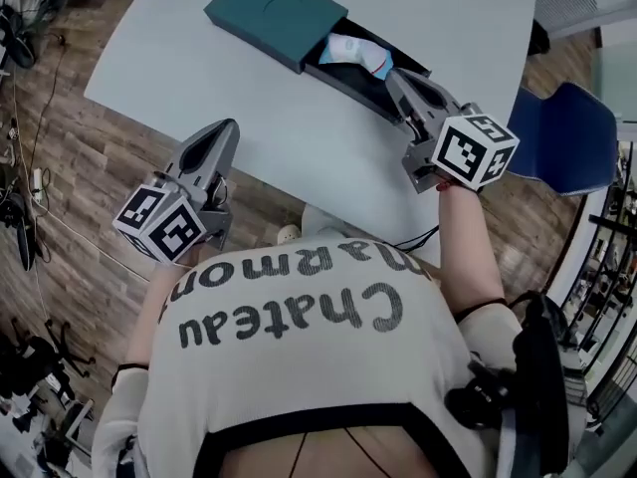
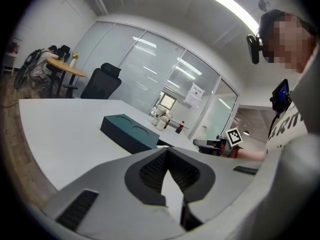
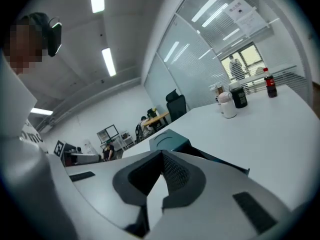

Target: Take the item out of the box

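A teal box (image 1: pixel 274 13) lies on the white table (image 1: pixel 199 68), with its black inner tray (image 1: pixel 353 80) slid out toward me. A white and pale blue item (image 1: pixel 360 54) rests in the tray. My right gripper (image 1: pixel 393 74) is shut and empty, its tips at the tray's near right end beside the item; from its own view (image 3: pixel 162 154) the teal box (image 3: pixel 170 140) shows just beyond. My left gripper (image 1: pixel 229 127) is shut and empty over the table's near edge, well left of the box (image 2: pixel 127 131).
Bottles and cups (image 3: pixel 232 101) stand at the table's far end. A blue chair (image 1: pixel 562 137) is at the right, a black office chair (image 2: pixel 102 81) beyond the table. A person (image 2: pixel 47 59) sits at a distant desk. Cables (image 1: pixel 20 28) lie on the wooden floor at the left.
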Tool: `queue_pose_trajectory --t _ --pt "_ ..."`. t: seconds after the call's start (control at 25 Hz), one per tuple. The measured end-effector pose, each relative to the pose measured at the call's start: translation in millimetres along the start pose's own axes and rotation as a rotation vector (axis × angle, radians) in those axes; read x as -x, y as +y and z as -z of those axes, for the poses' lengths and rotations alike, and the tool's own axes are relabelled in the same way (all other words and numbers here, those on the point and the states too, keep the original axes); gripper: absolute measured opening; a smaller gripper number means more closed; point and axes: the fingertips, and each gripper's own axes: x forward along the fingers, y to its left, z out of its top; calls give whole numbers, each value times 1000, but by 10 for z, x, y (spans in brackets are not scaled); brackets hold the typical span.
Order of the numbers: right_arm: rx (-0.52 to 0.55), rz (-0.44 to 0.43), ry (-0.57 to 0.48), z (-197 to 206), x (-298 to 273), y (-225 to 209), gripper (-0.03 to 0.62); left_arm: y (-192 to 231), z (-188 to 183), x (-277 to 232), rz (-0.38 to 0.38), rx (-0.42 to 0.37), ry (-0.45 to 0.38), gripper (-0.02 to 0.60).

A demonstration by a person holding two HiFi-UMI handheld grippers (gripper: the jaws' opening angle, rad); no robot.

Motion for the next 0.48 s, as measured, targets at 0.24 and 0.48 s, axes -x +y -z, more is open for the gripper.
queue_pose_trajectory --t 0.24,0.48 --pt "231 -29 147 109 -257 -157 0 122 151 -98 -40 40 36 -5" --pt "411 -22 274 190 -354 -256 41 200 230 -128 -57 63 47 -5"
